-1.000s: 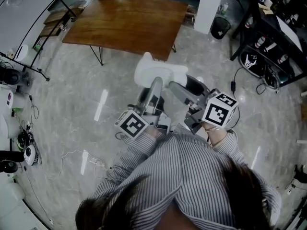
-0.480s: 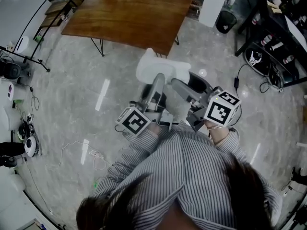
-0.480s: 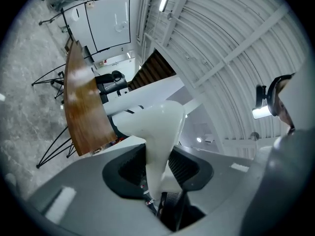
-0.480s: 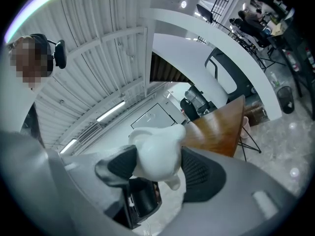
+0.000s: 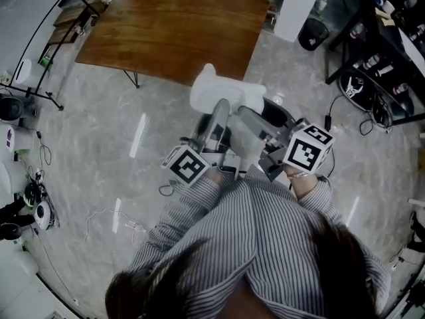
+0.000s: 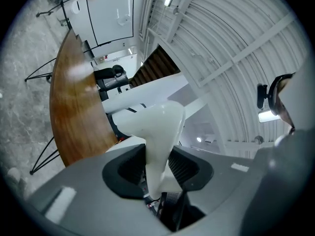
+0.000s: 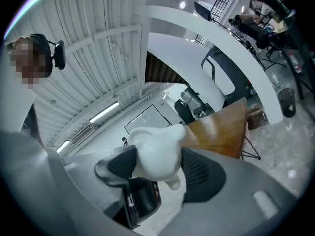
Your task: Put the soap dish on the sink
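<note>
Soap dish (image 5: 226, 90), white and glossy, is hanging in mid-air over the grey floor (image 5: 119, 145), at 12 o'clock from the person in the striped shirt (image 5: 265, 231) who is gripping it with two hand-held tools. The left tongs (image 6: 156, 161) are clamping a thin wall of the dish at about its 7 o'clock side, the pads standing partly apart with the white rim pressed between them. The right tongs (image 7: 156, 167) are biting a thicker, rounded part near 5 o'clock, their pads set wider and pressing on both of its flanks. Sharing the load this way is probably keeping the smooth piece level and guarding against a slip from a single pinch. A wooden surface (image 5: 172, 28) is lying beyond at 11 o'clock, well apart from the dish. No sink is showing in any view, so the placing is looking some way off.
</note>
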`<state>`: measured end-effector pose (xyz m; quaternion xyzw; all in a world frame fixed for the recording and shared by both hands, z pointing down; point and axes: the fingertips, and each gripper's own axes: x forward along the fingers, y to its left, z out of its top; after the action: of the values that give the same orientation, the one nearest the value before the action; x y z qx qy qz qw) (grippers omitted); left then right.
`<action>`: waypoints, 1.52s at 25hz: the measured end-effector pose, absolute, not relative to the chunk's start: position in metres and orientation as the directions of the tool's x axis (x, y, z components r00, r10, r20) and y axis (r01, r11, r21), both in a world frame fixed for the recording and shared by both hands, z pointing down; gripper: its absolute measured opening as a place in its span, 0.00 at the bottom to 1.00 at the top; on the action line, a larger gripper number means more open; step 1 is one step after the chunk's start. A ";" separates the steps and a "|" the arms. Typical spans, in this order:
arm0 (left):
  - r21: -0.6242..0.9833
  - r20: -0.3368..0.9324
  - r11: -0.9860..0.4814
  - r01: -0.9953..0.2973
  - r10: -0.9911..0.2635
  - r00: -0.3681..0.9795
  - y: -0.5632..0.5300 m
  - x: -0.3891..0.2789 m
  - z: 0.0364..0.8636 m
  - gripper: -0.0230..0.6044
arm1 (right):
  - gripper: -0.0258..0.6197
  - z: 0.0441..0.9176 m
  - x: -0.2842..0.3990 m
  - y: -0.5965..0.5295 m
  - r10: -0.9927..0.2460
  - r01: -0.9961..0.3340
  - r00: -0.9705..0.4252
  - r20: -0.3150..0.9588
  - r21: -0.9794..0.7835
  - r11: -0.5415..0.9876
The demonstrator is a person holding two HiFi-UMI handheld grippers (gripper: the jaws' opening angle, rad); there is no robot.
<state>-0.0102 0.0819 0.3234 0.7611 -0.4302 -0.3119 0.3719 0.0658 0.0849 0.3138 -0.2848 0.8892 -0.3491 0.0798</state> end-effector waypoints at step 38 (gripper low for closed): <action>0.928 -0.051 -0.205 -0.311 -0.897 0.440 -0.201 -0.087 0.365 0.26 | 0.47 0.353 -0.019 -0.201 -0.528 -0.494 -0.819 0.224 -0.742 0.452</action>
<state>-0.0870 -0.2009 0.3646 0.7096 -0.4254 -0.3145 0.4653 -0.0189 -0.2007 0.3525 -0.3000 0.8519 -0.4289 0.0195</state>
